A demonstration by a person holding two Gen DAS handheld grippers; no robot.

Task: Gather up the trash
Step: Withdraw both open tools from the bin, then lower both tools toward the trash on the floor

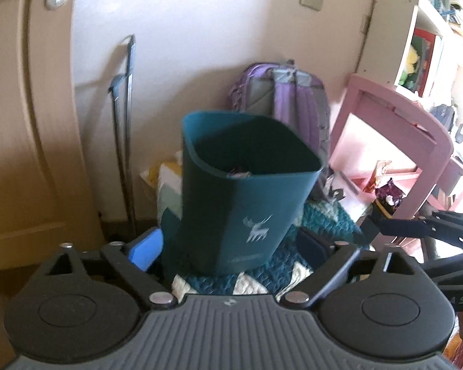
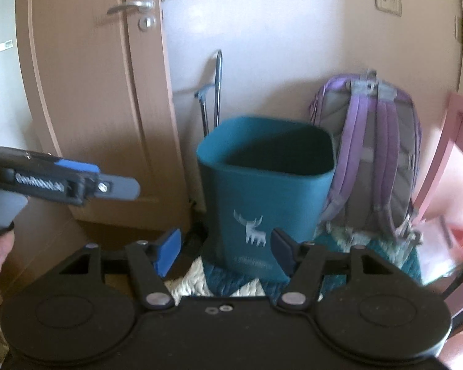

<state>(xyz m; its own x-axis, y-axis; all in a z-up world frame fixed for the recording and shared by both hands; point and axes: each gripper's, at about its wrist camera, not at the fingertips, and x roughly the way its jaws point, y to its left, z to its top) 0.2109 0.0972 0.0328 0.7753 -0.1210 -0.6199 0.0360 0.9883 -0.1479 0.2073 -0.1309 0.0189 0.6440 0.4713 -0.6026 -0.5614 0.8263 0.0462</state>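
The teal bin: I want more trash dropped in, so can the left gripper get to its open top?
Probably yes. The teal bin stands upright just ahead of the left gripper, mouth uncovered, fingers spread and empty.

Home bedroom: backpack (image 2: 367,160), bookshelf (image 1: 429,30), pink chair (image 1: 395,141), door (image 2: 92,92).

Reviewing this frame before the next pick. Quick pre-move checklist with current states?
1. Left gripper fingers apart, nothing between them: ok.
2. Right gripper fingers apart, nothing between them: ok.
3. Teal plastic bin with a white moose print upright, mouth unobstructed: ok.
4. Trash already in the bin: some scraps show past the rim in the left wrist view: ok.
5. Purple-and-grey backpack stands right beside the bin; whether it touches: cannot tell.
6. Next trash to pick: a dark crumpled wrapper lies by the pink wooden frame; whether it is trash: cannot tell.
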